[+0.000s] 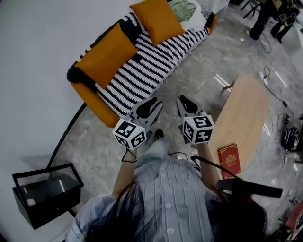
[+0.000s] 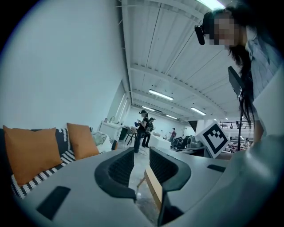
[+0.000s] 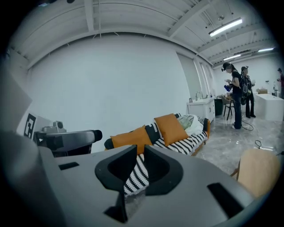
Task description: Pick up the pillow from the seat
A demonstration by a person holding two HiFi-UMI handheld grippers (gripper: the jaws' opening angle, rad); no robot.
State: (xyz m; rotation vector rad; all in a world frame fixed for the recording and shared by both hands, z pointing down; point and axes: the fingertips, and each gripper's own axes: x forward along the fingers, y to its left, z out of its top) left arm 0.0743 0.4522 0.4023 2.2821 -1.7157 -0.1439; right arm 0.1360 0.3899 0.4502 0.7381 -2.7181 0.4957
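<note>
Two orange pillows lean on the back of a sofa (image 1: pixel 147 71) with a black-and-white striped cover: one nearer (image 1: pixel 108 54), one farther along (image 1: pixel 156 20). Both grippers hover side by side over the floor, short of the sofa's front edge and apart from it. The left gripper (image 1: pixel 147 108) is shut with nothing between its jaws, and so is the right gripper (image 1: pixel 188 105). In the left gripper view the jaws (image 2: pixel 142 153) point past the pillows (image 2: pixel 31 150), which stand at the left. The right gripper view looks over its jaws (image 3: pixel 140 148) at the nearer pillow (image 3: pixel 132 137) and the farther pillow (image 3: pixel 171 128).
A light wooden table (image 1: pixel 246 113) stands to the right with a red book (image 1: pixel 229 159) on its near end. A black open box (image 1: pixel 45 191) sits on the floor at lower left. Two people (image 2: pixel 143 128) stand far across the room. Pale bedding (image 1: pixel 184 8) lies at the sofa's far end.
</note>
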